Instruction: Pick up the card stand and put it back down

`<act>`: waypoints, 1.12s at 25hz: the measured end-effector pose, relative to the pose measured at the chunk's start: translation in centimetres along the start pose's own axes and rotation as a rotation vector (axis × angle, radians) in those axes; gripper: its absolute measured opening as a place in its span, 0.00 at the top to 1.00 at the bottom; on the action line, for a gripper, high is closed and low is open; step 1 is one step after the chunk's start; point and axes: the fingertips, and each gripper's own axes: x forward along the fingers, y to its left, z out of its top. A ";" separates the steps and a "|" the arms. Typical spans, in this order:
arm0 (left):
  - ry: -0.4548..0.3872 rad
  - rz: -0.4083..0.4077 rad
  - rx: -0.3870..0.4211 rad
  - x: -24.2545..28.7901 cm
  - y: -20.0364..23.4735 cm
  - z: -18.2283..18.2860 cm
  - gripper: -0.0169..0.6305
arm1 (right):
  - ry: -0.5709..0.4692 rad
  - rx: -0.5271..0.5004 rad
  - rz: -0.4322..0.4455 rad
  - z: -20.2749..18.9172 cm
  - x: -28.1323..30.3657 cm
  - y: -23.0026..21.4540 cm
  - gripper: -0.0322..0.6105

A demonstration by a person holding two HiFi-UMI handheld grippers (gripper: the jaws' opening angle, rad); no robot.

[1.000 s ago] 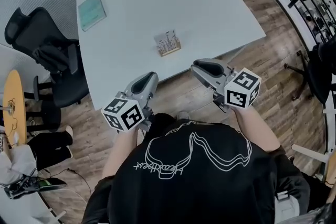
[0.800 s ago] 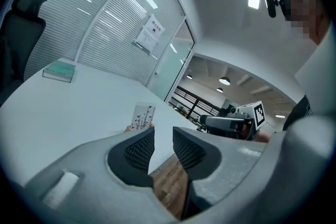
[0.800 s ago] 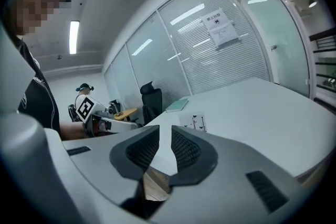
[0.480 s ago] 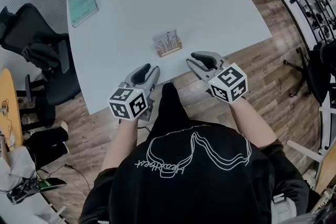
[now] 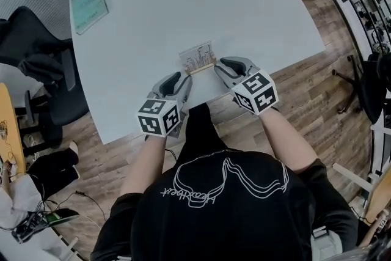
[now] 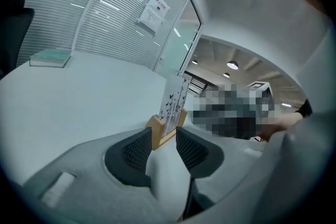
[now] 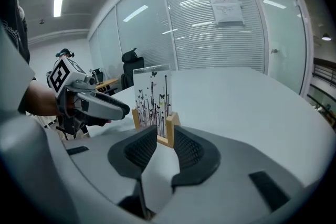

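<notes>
The card stand, a small wooden base holding an upright card printed with black plant stems, sits near the front edge of the white table. My left gripper is just short of its left end and my right gripper is at its right end. In the left gripper view the stand stands just ahead of the left gripper. The right gripper view shows the stand just beyond the right gripper. Both sets of jaws have just been opening, and nothing is between the pads.
A teal book lies at the table's far left corner. A black office chair stands left of the table. Wooden floor lies below the front edge, with racks at the right.
Both grippers have moved forward and down from over the floor to the table's front edge, closing in on either end of the card stand. The stand has not moved on the table.
</notes>
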 end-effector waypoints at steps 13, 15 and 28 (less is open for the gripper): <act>-0.006 0.047 0.022 1.8 0.5 0.1 0.77 | 0.025 -0.043 -0.014 -0.3 2.5 -0.7 0.79; -0.006 0.051 0.025 2.0 0.6 0.2 0.77 | 0.022 -0.039 -0.018 -0.3 2.6 -0.8 0.80; -0.003 0.100 0.030 2.2 1.1 -0.2 0.83 | 0.014 -0.046 -0.065 -0.3 2.8 -0.7 0.84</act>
